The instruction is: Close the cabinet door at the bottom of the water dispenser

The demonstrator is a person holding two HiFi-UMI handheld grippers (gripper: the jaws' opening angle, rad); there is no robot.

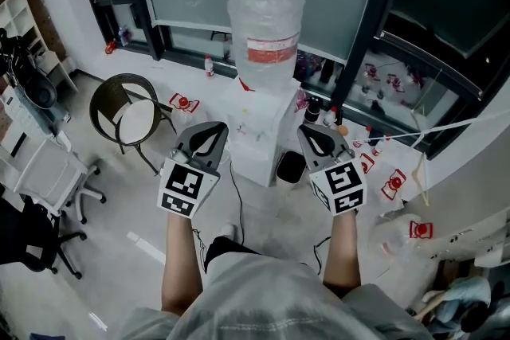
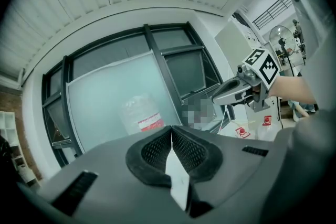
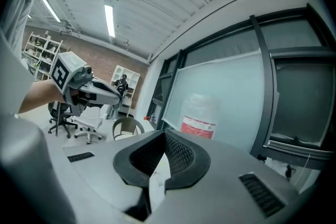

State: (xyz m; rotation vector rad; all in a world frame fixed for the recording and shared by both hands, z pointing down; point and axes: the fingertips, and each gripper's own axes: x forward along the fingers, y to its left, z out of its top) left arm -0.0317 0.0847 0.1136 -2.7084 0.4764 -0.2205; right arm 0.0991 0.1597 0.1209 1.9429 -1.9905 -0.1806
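The white water dispenser (image 1: pixel 261 135) stands against the window wall with a large clear bottle (image 1: pixel 265 28) with a red label on top. From above I see only its top and front face; the bottom cabinet door cannot be made out. Both grippers hang in the air in front of it, the left gripper (image 1: pixel 217 127) at its left side and the right gripper (image 1: pixel 309 130) at its right side. Each is shut with nothing between its pads. The left gripper view has its closed tips (image 2: pixel 171 128) below the bottle (image 2: pixel 140 115). The right gripper view has its closed tips (image 3: pixel 164 132) beside the bottle (image 3: pixel 199 115).
A dark bin-like thing (image 1: pixel 291 166) sits at the dispenser's right foot. A round chair (image 1: pixel 127 111) stands to the left, a white office chair (image 1: pixel 48 179) further left. Red-labelled jugs (image 1: pixel 394 183) lie on the floor at right. A cable (image 1: pixel 236 199) runs along the floor.
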